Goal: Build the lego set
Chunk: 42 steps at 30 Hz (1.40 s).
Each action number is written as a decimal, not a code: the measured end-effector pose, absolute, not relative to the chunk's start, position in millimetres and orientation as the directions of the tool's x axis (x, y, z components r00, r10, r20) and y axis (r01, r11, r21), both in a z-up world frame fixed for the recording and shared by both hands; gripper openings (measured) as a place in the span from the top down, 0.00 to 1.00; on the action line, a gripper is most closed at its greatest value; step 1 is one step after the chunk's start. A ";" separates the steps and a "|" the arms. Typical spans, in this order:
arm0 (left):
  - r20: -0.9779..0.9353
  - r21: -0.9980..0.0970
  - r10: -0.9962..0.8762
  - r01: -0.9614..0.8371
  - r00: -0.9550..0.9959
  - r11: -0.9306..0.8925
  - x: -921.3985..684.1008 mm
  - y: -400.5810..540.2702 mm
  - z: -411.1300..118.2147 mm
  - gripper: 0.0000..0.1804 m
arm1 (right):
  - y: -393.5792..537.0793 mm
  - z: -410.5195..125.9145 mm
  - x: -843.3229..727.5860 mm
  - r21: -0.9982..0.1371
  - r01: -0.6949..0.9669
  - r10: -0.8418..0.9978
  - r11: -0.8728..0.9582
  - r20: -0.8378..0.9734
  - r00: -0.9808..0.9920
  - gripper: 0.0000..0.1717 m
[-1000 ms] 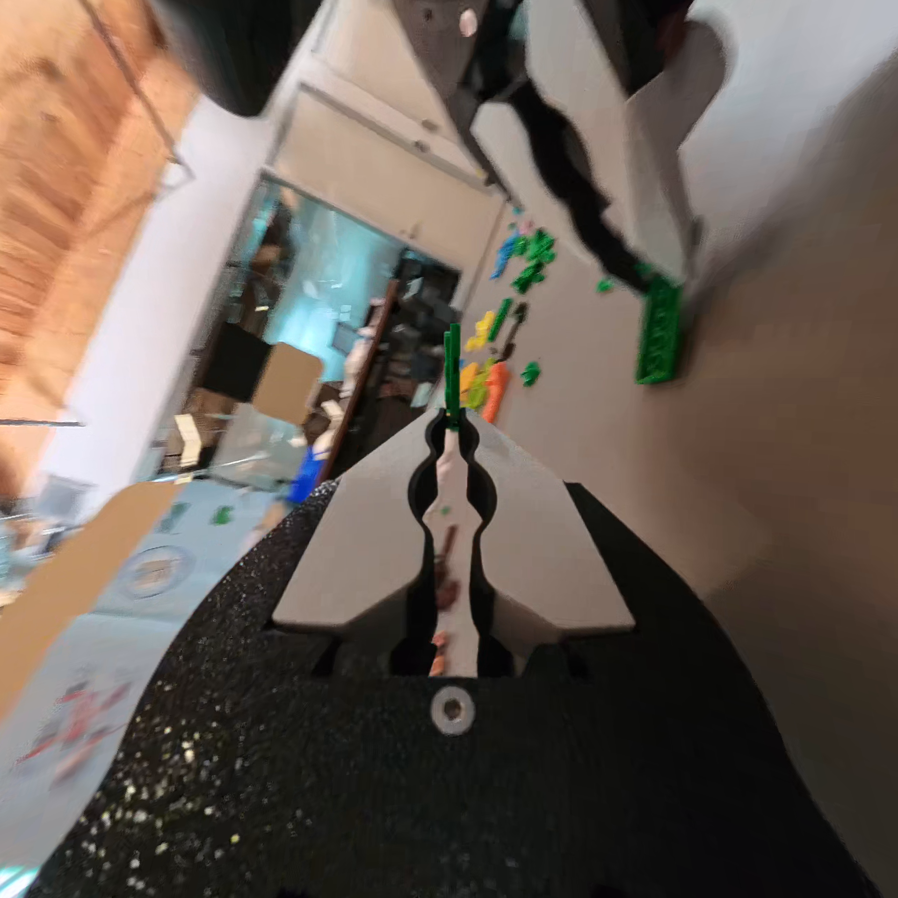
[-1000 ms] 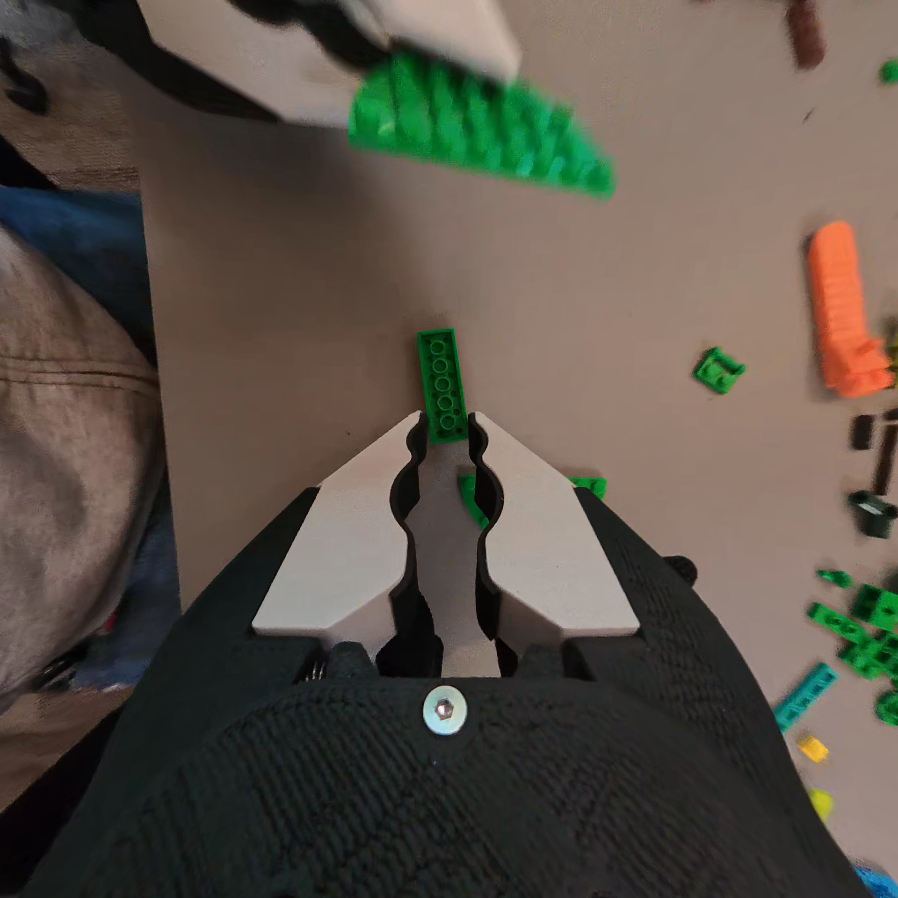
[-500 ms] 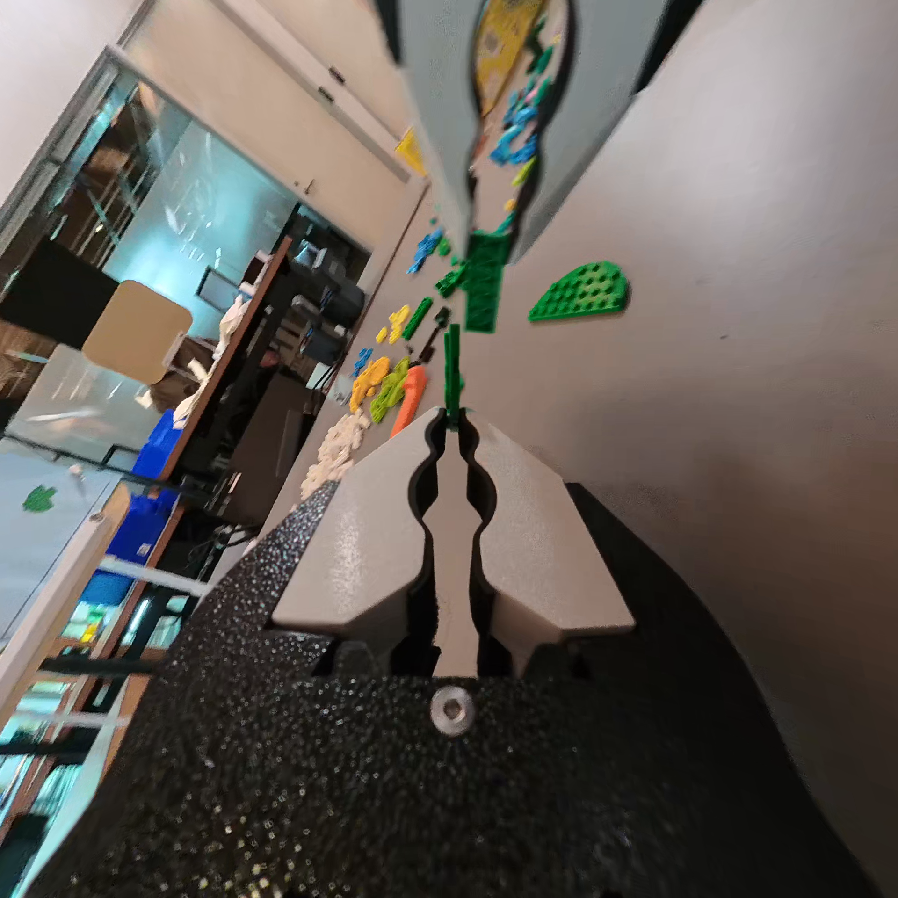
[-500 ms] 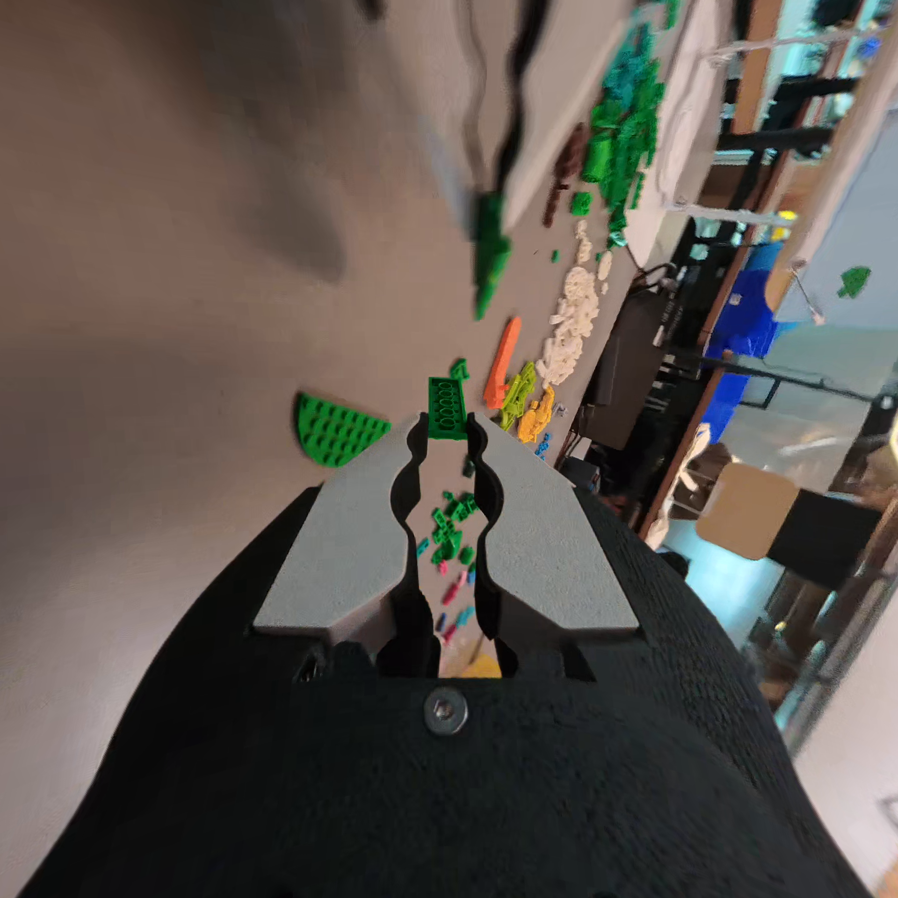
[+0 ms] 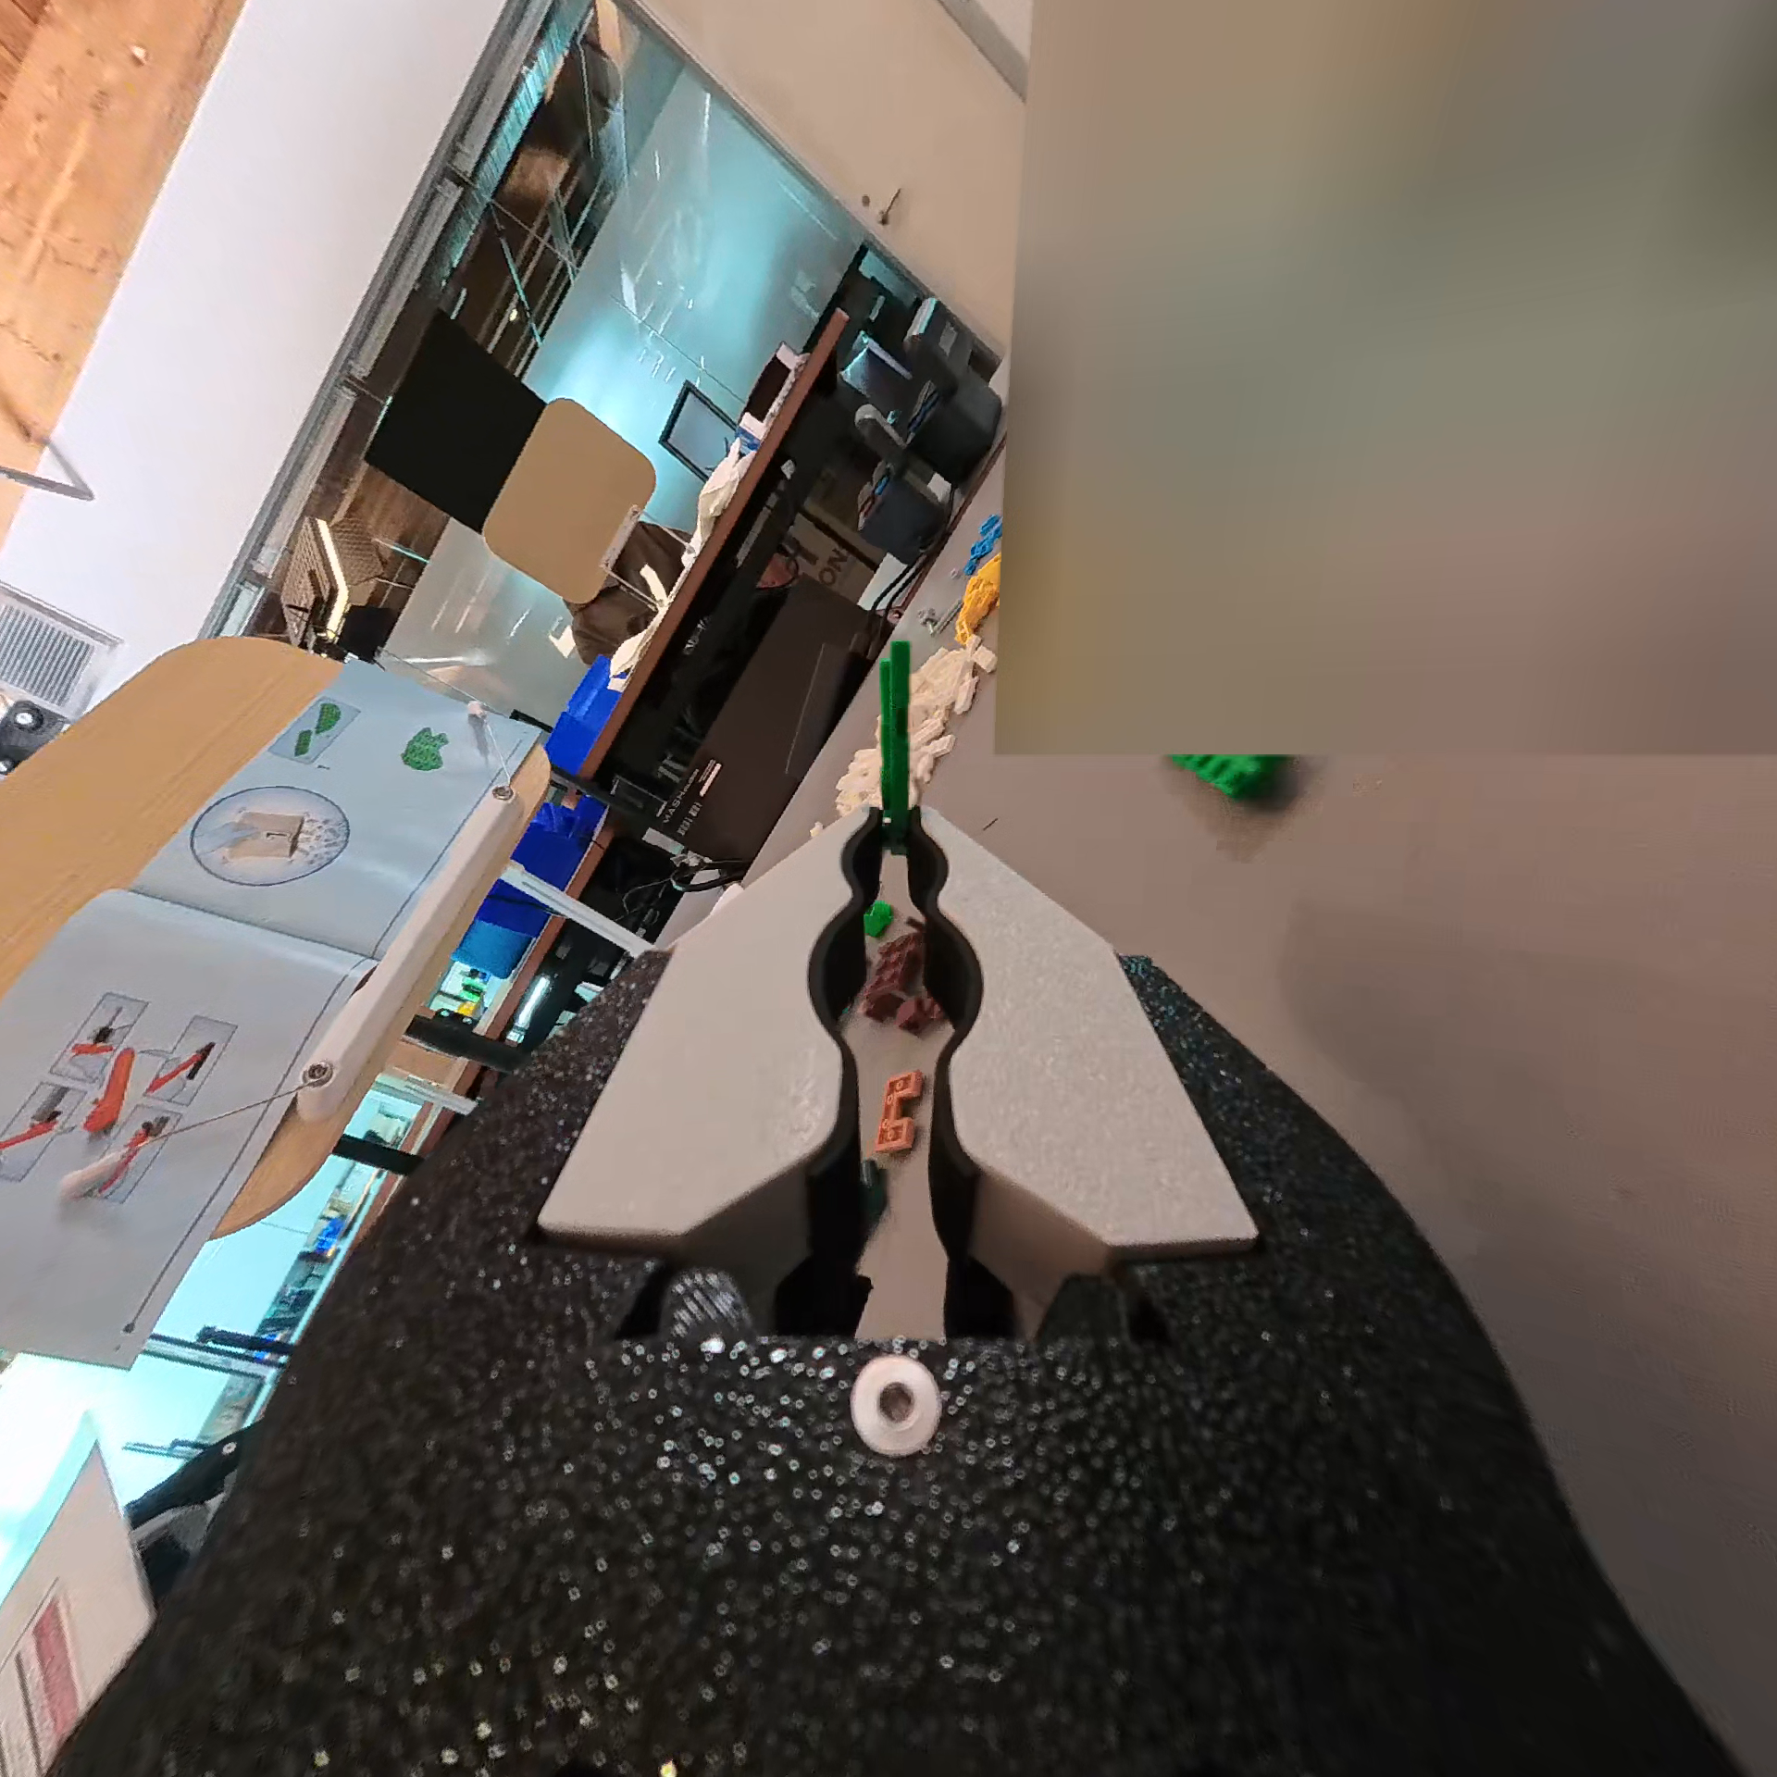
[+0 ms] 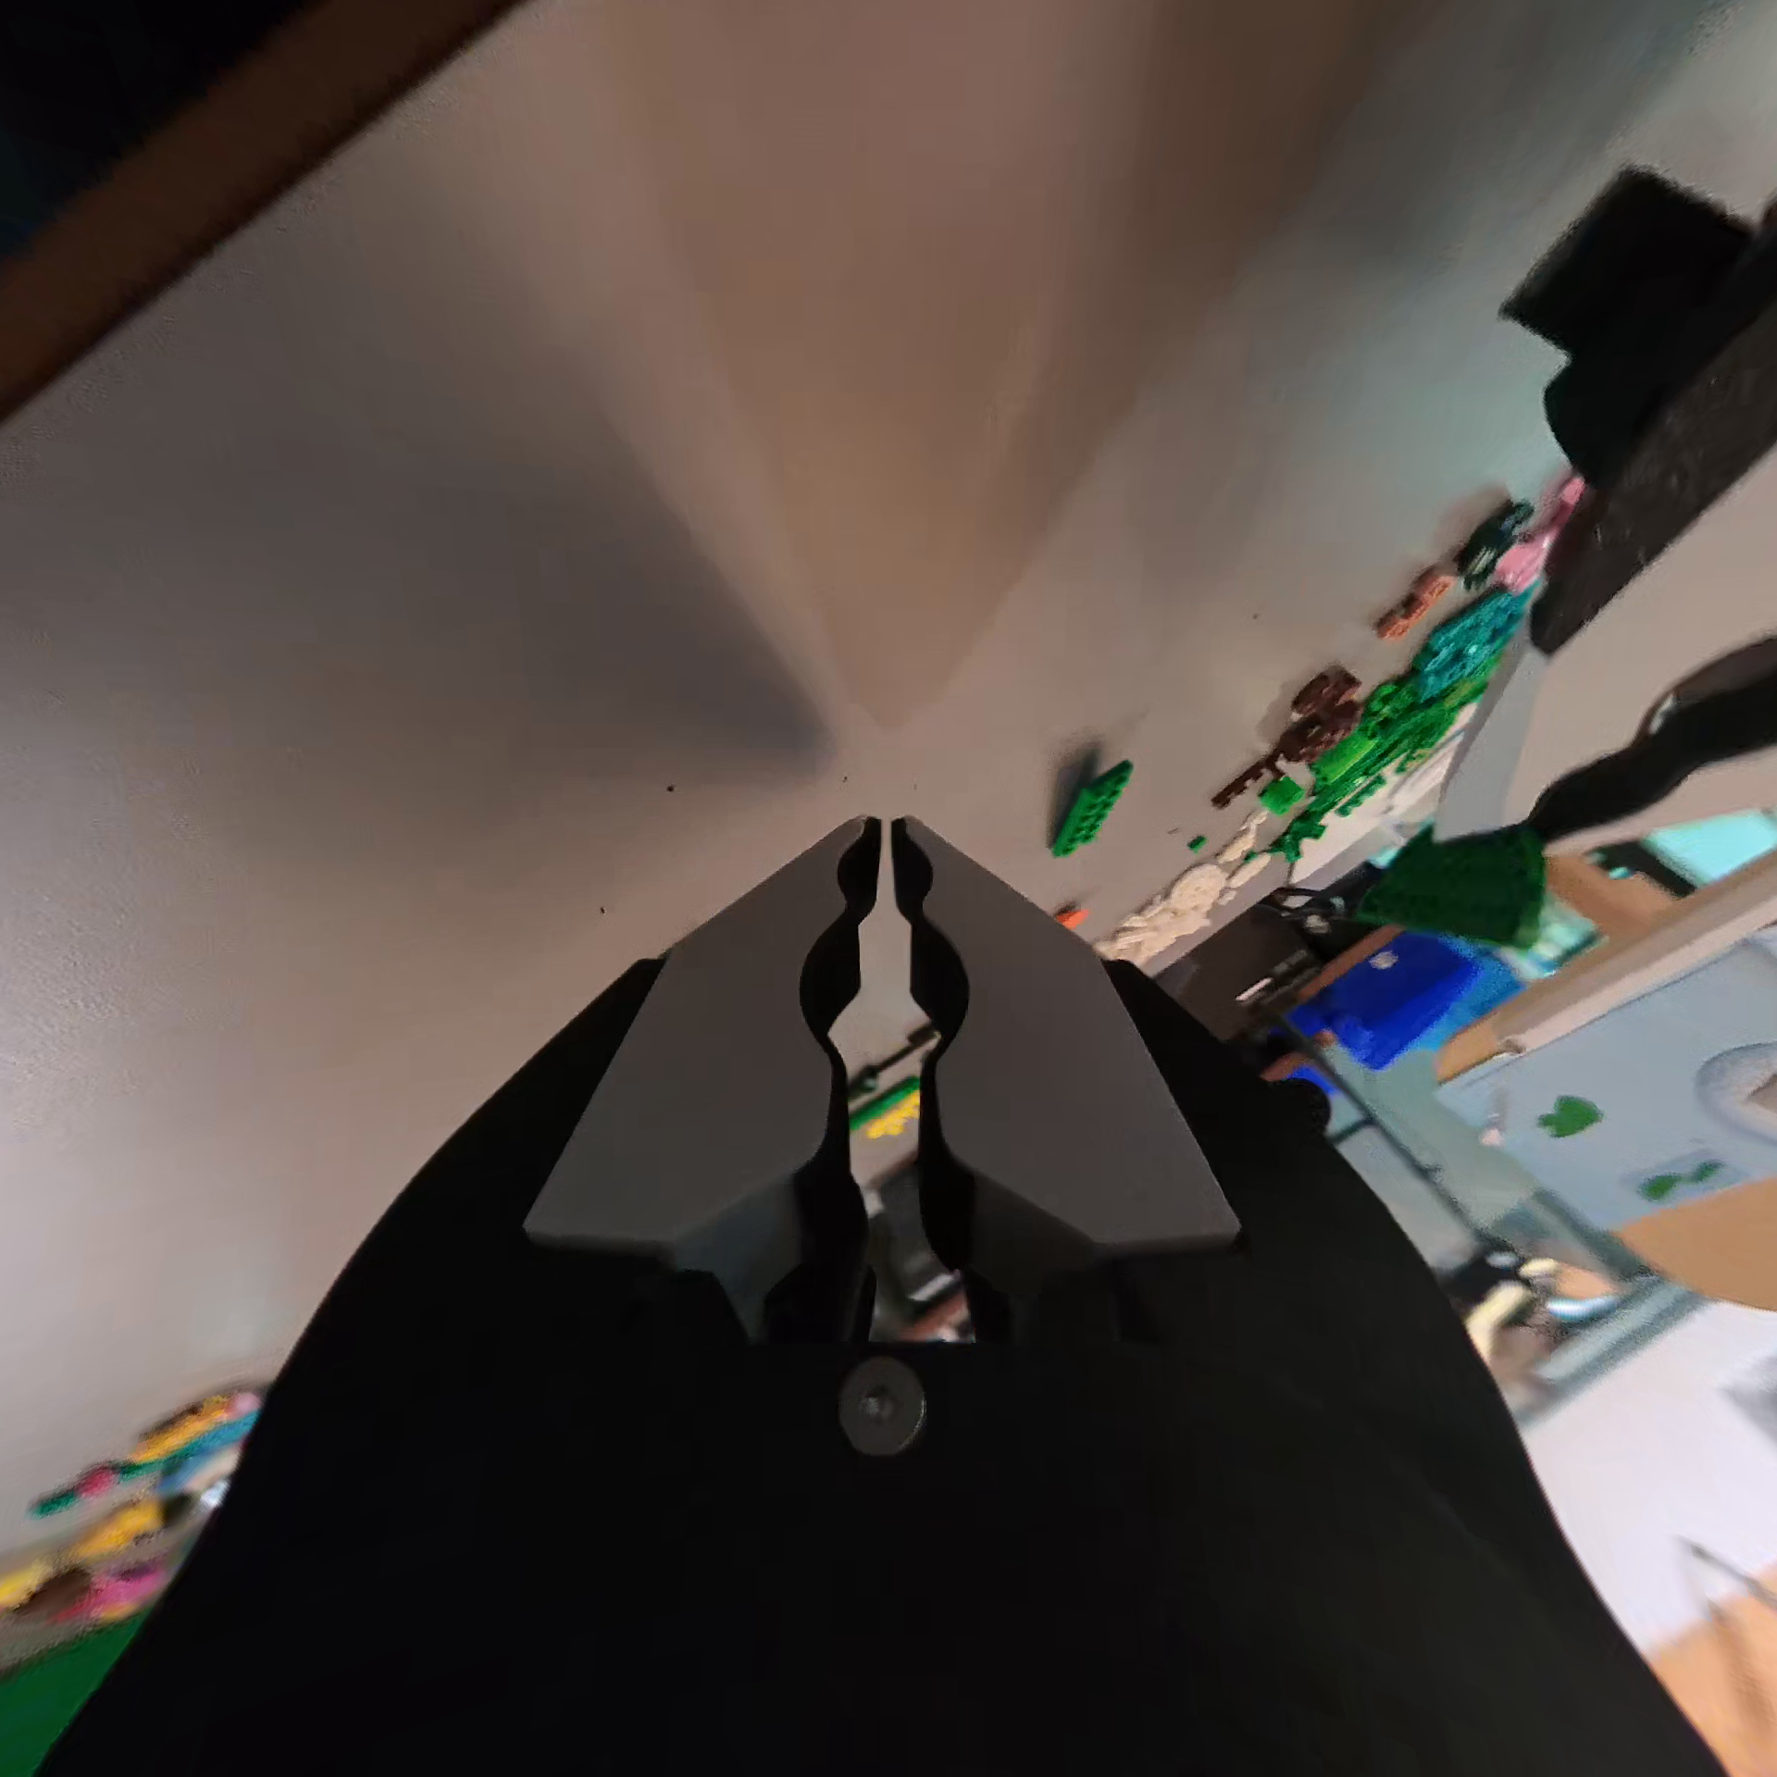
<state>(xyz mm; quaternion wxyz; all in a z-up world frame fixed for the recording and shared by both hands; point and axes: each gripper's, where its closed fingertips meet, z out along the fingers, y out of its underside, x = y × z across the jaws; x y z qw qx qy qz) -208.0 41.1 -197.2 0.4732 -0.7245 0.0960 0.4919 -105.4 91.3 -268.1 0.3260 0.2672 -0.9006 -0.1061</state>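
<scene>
My left gripper is shut on a green studded plate, which shows edge-on and sticks out past the fingertips. The right wrist view shows this same gripper at the far right, holding the plate in the air above the table edge. My right gripper is shut with nothing between its pads, just above the grey table. A narrow green plate lies on the table to the right of its tips. A green piece lies on the table below a blurred patch.
Piles of loose bricks lie along the table's far edge: white ones, brown ones and green, brown and teal ones. An instruction booklet on a wooden stand is at the left. More coloured bricks are at the lower left.
My right gripper let go of the narrow green plate, which now lies on the table, and its pads closed on nothing. My left gripper kept its green plate. Both views swung.
</scene>
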 end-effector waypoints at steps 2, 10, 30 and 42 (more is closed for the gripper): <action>-0.803 -0.593 0.340 -0.601 0.489 -0.536 -210.3 39.4 -197.5 0.99 | 90.1 -261.8 -109.0 0.219 -0.320 -0.387 0.922 0.588 -0.710 0.96; -0.861 -0.508 0.340 -0.634 0.378 -0.583 -218.7 26.0 -192.2 0.99 | 66.7 -242.4 -152.2 -0.675 0.456 0.624 0.580 0.008 -0.782 0.63; -0.956 -0.289 0.220 -0.733 0.192 -0.616 -218.7 12.9 -194.0 0.99 | 81.4 -278.7 -209.3 -0.612 0.557 0.700 0.562 -0.007 -0.714 0.62; -0.959 -0.280 0.203 -0.747 0.196 -0.602 -215.0 17.4 -197.0 0.99 | 77.8 -267.5 -207.0 -0.761 0.465 0.692 0.453 -0.029 -0.722 0.72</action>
